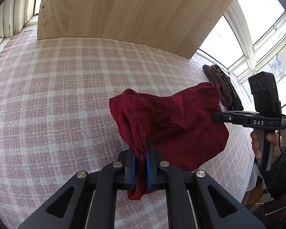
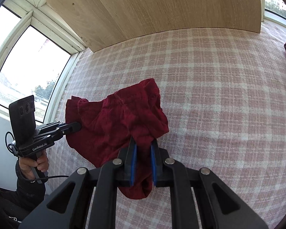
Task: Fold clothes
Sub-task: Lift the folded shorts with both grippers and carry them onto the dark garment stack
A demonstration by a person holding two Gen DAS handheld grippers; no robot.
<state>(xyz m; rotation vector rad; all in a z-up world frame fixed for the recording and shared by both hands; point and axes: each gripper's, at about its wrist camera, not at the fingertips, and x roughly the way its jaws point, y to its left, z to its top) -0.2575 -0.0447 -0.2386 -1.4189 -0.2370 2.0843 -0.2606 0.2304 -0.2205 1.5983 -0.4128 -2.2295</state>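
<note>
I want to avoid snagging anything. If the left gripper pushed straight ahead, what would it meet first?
Probably the red garment that the left gripper already pinches, then the checked blanket beneath; depth is unclear.

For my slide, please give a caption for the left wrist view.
Both grippers, left and right, hold a dark red garment above a pink checked blanket.

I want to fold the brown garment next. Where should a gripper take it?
Judging from the left wrist view, grip the brown garment at its near end, coming from above on the side of the red garment: it lies as a flat strip on the plaid blanket.
</note>
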